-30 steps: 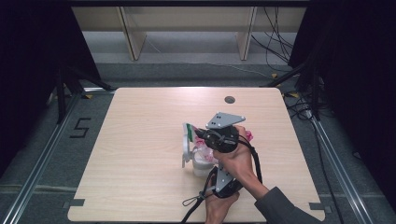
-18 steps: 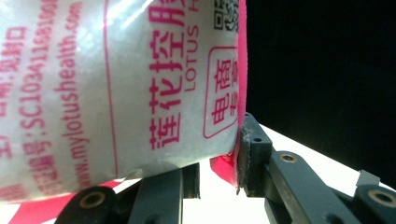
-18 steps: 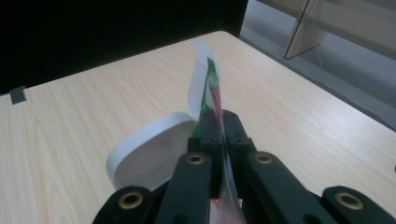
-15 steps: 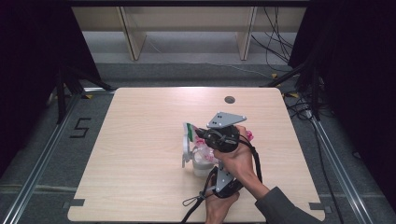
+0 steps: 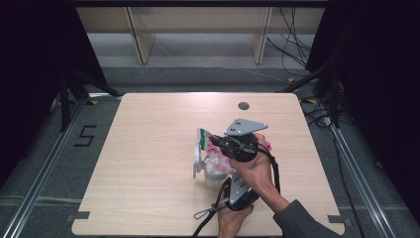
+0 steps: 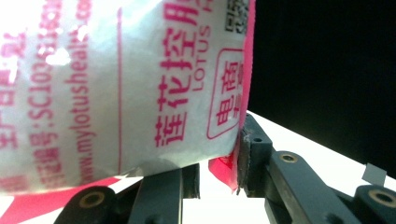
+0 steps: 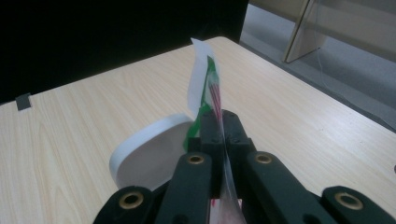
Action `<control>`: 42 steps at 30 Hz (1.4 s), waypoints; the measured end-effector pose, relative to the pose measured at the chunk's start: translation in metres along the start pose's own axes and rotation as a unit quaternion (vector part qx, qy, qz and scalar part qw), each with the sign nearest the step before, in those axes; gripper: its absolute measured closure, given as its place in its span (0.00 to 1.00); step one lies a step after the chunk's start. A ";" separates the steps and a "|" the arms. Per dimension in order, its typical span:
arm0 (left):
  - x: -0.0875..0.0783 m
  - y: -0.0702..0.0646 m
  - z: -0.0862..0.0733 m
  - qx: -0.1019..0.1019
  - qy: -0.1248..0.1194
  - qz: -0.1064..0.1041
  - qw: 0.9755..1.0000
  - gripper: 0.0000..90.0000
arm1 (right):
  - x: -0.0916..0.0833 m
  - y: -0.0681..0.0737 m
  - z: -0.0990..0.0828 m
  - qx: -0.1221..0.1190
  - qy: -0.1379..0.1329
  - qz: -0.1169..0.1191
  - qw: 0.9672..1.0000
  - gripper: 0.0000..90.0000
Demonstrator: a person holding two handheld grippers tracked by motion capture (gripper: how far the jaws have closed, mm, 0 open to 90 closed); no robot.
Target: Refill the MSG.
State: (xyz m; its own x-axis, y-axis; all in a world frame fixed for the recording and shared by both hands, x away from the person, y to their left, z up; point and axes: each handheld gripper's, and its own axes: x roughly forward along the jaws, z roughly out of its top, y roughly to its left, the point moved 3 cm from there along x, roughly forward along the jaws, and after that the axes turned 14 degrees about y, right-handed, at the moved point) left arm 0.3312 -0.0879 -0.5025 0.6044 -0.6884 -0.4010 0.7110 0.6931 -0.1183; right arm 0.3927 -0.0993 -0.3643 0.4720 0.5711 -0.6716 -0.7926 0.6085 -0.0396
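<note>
A white and pink packet (image 6: 116, 88) with printed red lettering fills the space between my left gripper's (image 6: 217, 163) jaws, and the right pad (image 6: 243, 156) presses its pink edge. My right gripper (image 7: 223, 122) is shut on the packet's thin green and red top edge (image 7: 205, 74), which stands upright above the jaws. In the high view the right gripper (image 5: 215, 143), under its grey plate, is just above the left gripper (image 5: 229, 176), both at the packet (image 5: 212, 145) over a white tub (image 5: 214, 174) with its lid (image 5: 198, 161) open.
The light wooden table (image 5: 148, 148) has a small dark hole (image 5: 243, 105) near its far edge. The tub's round white lid (image 7: 149, 151) stands just left of my right jaws. Cables (image 5: 208, 214) trail off the front edge by the person's hands.
</note>
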 end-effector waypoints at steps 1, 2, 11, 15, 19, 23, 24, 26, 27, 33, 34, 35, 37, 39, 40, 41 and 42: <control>0.000 0.001 -0.001 0.004 0.008 0.005 1.000 0.81 | -0.002 -0.002 -0.001 0.002 -0.007 -0.003 1.000 1.00; 0.000 0.002 -0.002 0.004 0.009 0.004 1.000 0.81 | -0.004 -0.002 -0.002 0.016 -0.011 0.000 1.000 1.00; 0.004 0.000 -0.009 -0.010 0.025 0.001 1.000 0.78 | -0.023 -0.014 -0.019 0.047 -0.061 0.025 0.997 1.00; 0.004 0.001 -0.012 0.004 0.044 -0.002 0.999 0.75 | -0.027 -0.018 -0.028 0.060 -0.080 0.032 0.994 1.00; 0.003 0.002 -0.016 -0.002 0.053 -0.004 0.999 0.68 | -0.033 -0.019 -0.036 0.073 -0.102 0.042 0.991 1.00; 0.002 0.002 -0.019 -0.009 0.065 -0.010 0.998 0.62 | -0.036 -0.021 -0.044 0.080 -0.122 0.046 0.988 1.00; 0.001 0.001 -0.020 -0.015 0.067 -0.006 0.998 0.57 | -0.038 -0.020 -0.046 0.089 -0.126 0.053 0.987 1.00; -0.001 0.001 -0.022 -0.017 0.069 -0.008 0.997 0.53 | -0.041 -0.022 -0.050 0.092 -0.137 0.053 0.985 1.00; -0.002 0.001 -0.022 -0.026 0.068 -0.009 0.997 0.51 | -0.042 -0.023 -0.051 0.093 -0.142 0.057 0.984 1.00; -0.021 0.003 -0.025 -0.042 0.076 -0.010 0.996 0.39 | -0.047 -0.031 -0.063 0.120 -0.176 0.062 0.975 1.00; -0.024 0.002 -0.025 -0.049 0.076 -0.018 0.996 0.38 | -0.047 -0.031 -0.066 0.132 -0.174 0.068 0.974 1.00; -0.028 0.001 -0.027 -0.058 0.081 -0.017 0.995 0.36 | -0.046 -0.033 -0.069 0.127 -0.175 0.064 0.974 1.00; -0.037 0.002 -0.031 -0.047 0.091 -0.021 0.994 0.36 | -0.045 -0.034 -0.074 0.140 -0.173 0.070 0.972 1.00; -0.044 0.002 -0.034 -0.052 0.085 -0.018 0.995 0.36 | -0.043 -0.037 -0.076 0.135 -0.173 0.064 0.974 1.00; -0.049 0.002 -0.035 -0.048 0.084 -0.016 0.995 0.36 | -0.042 -0.037 -0.077 0.144 -0.172 0.067 0.972 1.00; -0.054 0.003 -0.036 -0.041 0.089 -0.016 0.995 0.36 | -0.042 -0.039 -0.077 0.139 -0.180 0.064 0.972 1.00; -0.057 0.005 -0.036 -0.034 0.085 -0.016 0.996 0.36 | -0.043 -0.042 -0.079 0.131 -0.173 0.056 0.975 1.00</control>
State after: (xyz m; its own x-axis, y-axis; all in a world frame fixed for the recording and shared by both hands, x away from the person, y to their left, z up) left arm 0.2867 -0.0373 -0.5131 0.5080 -0.6686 -0.5431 0.6997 0.6880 -0.1925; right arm 0.3751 -0.1928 -0.3923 0.5258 0.7661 -0.3696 -0.7427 0.6253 0.2396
